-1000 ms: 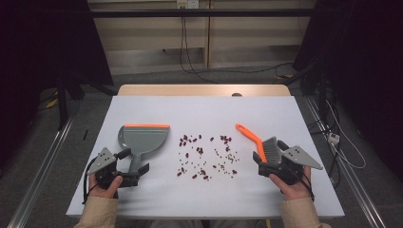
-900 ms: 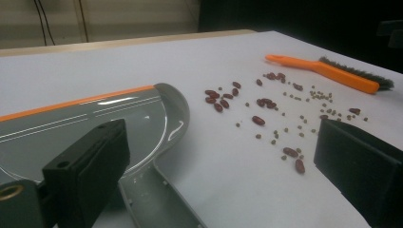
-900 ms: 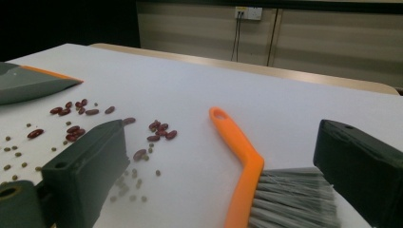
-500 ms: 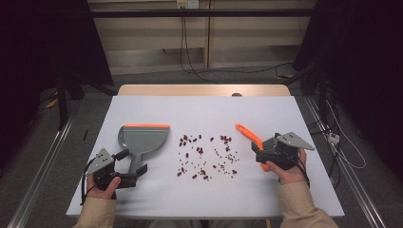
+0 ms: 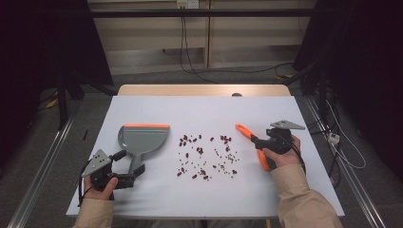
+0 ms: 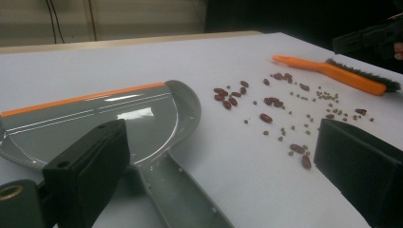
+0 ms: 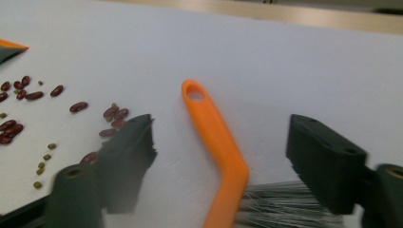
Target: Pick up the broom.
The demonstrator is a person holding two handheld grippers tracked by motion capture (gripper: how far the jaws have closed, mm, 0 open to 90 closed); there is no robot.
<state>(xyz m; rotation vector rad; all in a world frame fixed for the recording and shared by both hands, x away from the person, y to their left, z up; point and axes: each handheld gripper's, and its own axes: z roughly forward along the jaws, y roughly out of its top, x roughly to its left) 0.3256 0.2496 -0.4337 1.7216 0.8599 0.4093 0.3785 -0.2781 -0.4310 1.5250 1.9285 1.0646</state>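
Now: Brush Handle Between Closing Jaws

High view: the right gripper (image 5: pixel 264 144) sits over the orange brush (image 5: pixel 251 142) on the tabletop (image 5: pixel 209 111), right of the scattered beans (image 5: pixel 205 156); the left gripper (image 5: pixel 126 166) waits by the grey dustpan (image 5: pixel 141 140).

Left gripper view: jaws wide, dustpan handle between them, untouched.

Right gripper view: jaws have just been closing, half-narrowed, the handle running lengthwise between them, not yet pinched.
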